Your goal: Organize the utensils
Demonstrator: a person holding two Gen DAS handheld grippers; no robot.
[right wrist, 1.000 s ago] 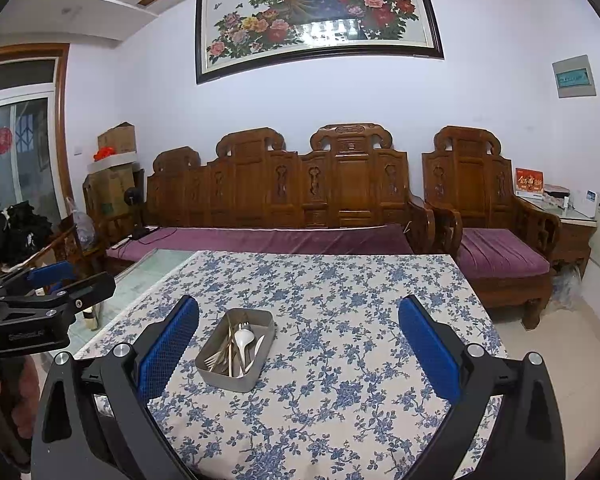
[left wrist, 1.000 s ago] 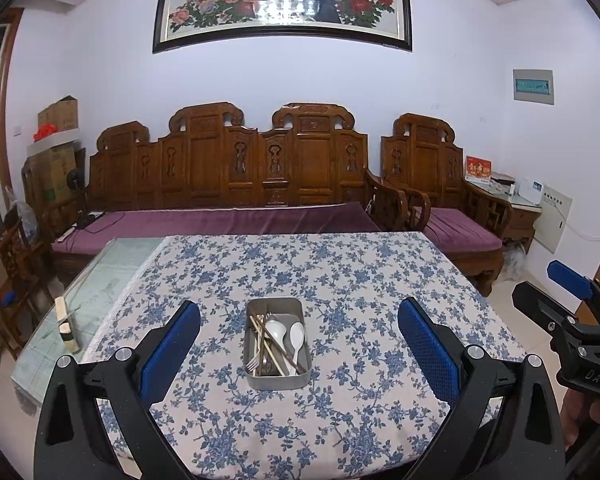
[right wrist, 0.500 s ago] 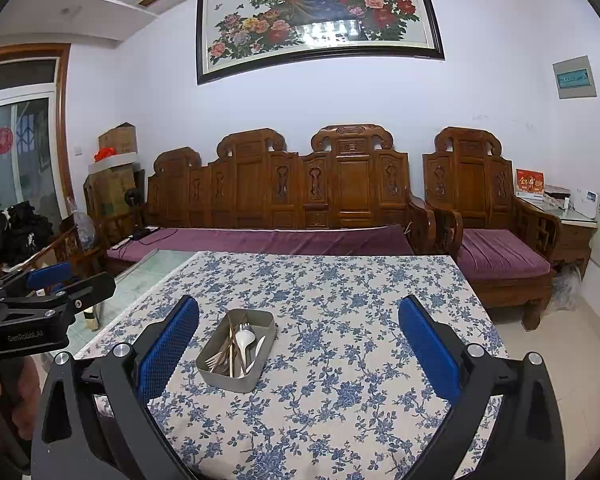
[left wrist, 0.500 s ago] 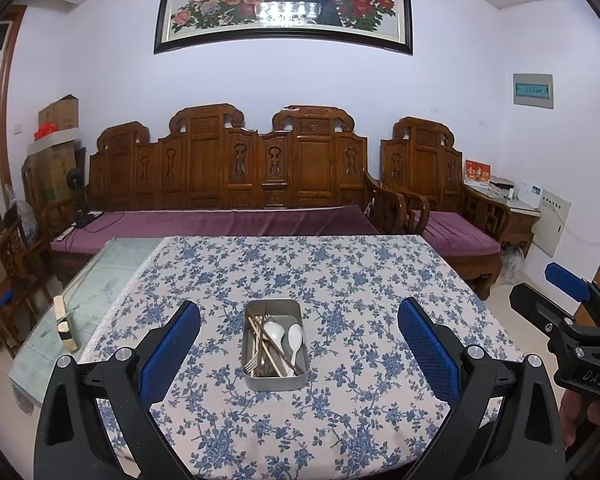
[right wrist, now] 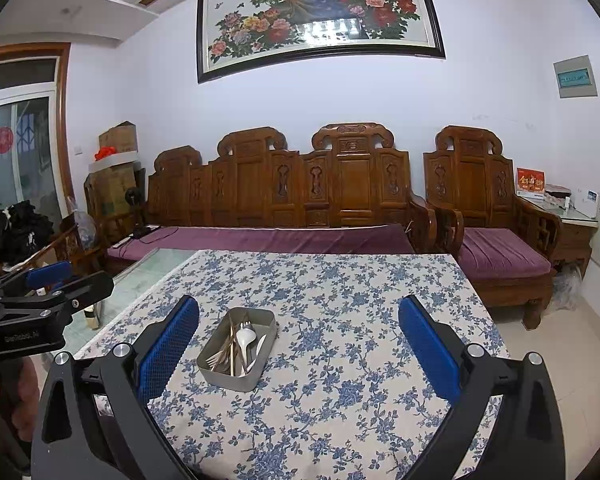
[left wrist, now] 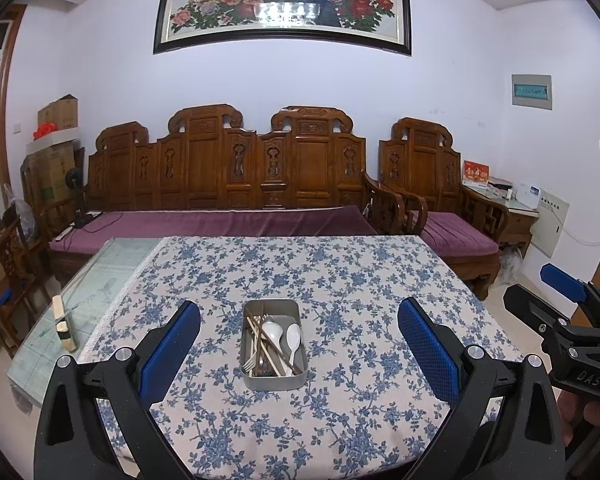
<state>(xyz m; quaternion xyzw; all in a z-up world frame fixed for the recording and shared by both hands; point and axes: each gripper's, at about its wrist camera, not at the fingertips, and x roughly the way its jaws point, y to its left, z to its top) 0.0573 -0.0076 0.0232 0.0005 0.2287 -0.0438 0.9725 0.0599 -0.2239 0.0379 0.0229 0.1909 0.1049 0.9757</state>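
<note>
A rectangular metal tin sits on the blue-flowered tablecloth. It holds white spoons, wooden chopsticks and a metal fork, piled together. My left gripper hangs open above the near table edge, with the tin straight ahead between its blue pads. The right gripper is open too, with the tin ahead and left of centre. Each gripper shows at the edge of the other's view: the right one, the left one.
Bare glass tabletop lies left of the cloth, with a small wooden block on it. A carved wooden sofa with purple cushions stands behind the table, an armchair to the right. Boxes are stacked at far left.
Both views have risen and drawn back very slightly; the tin and utensils have not moved. Both grippers stay open.
</note>
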